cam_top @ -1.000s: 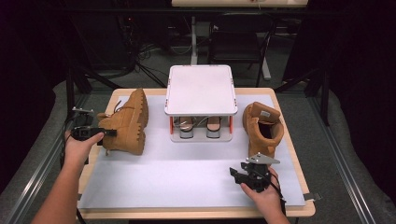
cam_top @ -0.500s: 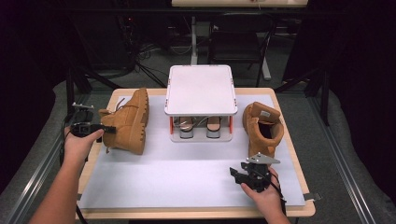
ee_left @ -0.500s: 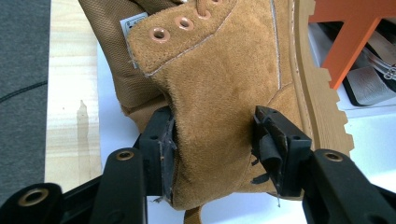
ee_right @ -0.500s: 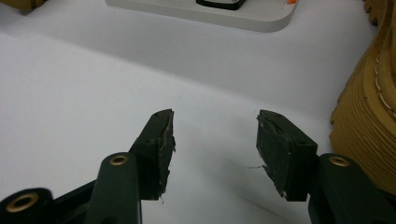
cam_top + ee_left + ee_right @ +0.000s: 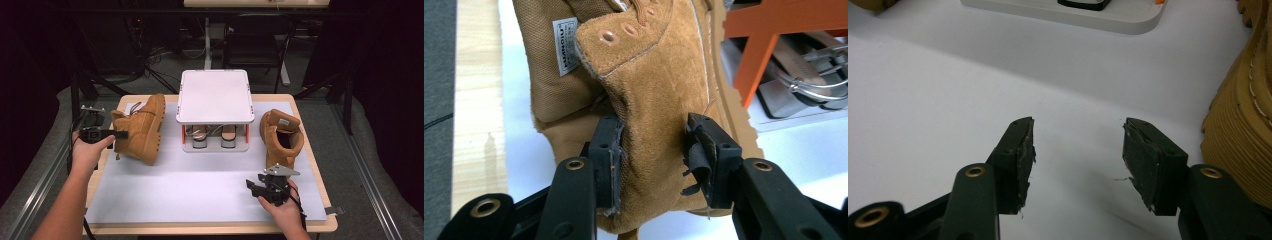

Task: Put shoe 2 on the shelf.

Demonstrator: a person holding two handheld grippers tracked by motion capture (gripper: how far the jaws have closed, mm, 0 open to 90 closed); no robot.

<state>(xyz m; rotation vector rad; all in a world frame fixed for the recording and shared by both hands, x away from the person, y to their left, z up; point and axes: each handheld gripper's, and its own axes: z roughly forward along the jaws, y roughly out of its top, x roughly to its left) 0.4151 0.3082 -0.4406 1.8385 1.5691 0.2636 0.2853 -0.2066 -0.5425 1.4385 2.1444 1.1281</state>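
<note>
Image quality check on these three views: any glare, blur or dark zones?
High view: white mat evenly lit, room behind near black, white rack top washed out. Left gripper view: boot suede sharp, rack at right soft. Right gripper view: mat bright and featureless, the other boot's sole slightly blurred.
</note>
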